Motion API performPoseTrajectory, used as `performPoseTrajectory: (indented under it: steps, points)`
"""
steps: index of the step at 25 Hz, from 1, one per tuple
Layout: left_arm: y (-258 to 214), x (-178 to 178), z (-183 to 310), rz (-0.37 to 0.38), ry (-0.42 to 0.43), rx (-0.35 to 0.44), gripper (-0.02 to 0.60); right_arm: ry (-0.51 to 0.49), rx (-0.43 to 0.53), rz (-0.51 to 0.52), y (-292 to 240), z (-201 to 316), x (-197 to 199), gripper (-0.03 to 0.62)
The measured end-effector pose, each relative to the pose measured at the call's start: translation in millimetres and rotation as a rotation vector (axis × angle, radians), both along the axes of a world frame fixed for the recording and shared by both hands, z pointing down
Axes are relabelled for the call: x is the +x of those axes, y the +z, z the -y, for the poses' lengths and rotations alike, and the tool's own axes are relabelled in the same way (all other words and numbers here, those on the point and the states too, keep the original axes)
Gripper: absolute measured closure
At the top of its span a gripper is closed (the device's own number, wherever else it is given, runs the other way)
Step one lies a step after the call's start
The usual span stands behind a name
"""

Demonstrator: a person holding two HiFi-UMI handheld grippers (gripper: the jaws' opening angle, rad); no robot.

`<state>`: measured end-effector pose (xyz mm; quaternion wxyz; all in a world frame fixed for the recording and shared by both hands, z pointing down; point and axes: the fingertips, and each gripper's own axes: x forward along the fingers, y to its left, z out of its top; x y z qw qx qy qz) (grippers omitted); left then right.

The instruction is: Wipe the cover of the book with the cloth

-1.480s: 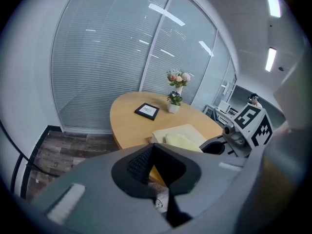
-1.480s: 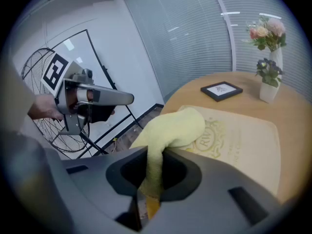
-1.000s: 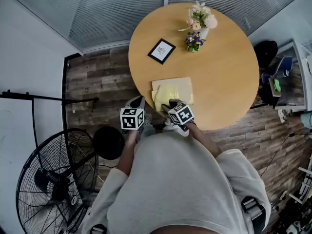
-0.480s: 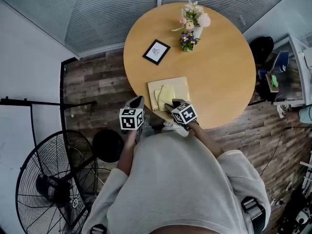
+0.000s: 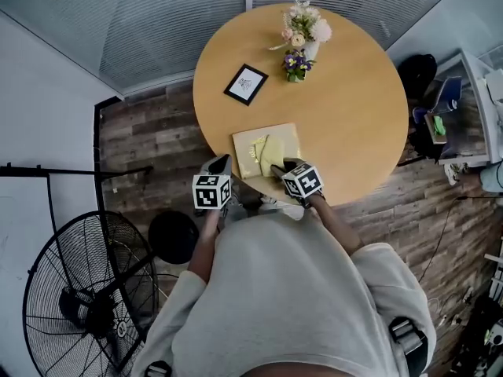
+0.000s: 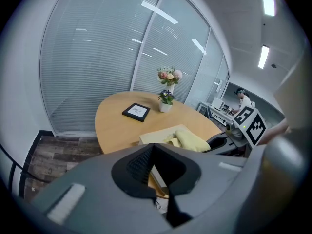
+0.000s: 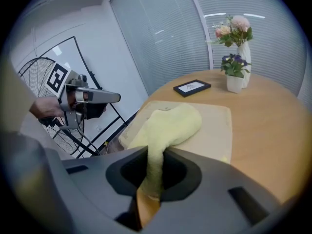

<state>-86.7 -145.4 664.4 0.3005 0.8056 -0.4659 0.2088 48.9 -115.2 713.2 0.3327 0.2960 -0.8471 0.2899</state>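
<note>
A pale cream book (image 5: pixel 284 138) (image 7: pixel 212 128) (image 6: pixel 157 136) lies flat near the front edge of the round wooden table (image 5: pixel 346 124). A yellow cloth (image 5: pixel 269 154) (image 7: pixel 170 126) (image 6: pixel 192 141) is draped over the book's cover. My right gripper (image 5: pixel 281 166) (image 7: pixel 152 179) is shut on the cloth's near end, at the book's front edge. My left gripper (image 5: pixel 222 166) (image 6: pixel 155 172) hangs off the table's left front edge, jaws shut on nothing, beside the book's left corner.
A black-framed picture (image 5: pixel 245 84) (image 7: pixel 192 87) (image 6: pixel 136 111) lies further back on the table. A white vase with flowers (image 5: pixel 302 30) (image 7: pixel 235 57) (image 6: pixel 167 89) stands at the far side. A floor fan (image 5: pixel 75 289) and a black stool (image 5: pixel 174 234) stand left of me.
The cloth has been drawn left and forward across the cover, bunching narrower. My right gripper moved with it; the left gripper stayed put.
</note>
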Motion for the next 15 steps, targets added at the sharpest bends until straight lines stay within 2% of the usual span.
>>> performPoseTrajectory:
  steps: [15]
  points:
    - [1, 20, 5, 0.001, 0.044, -0.003, 0.575, 0.056, -0.009, -0.017, 3, 5, 35, 0.534]
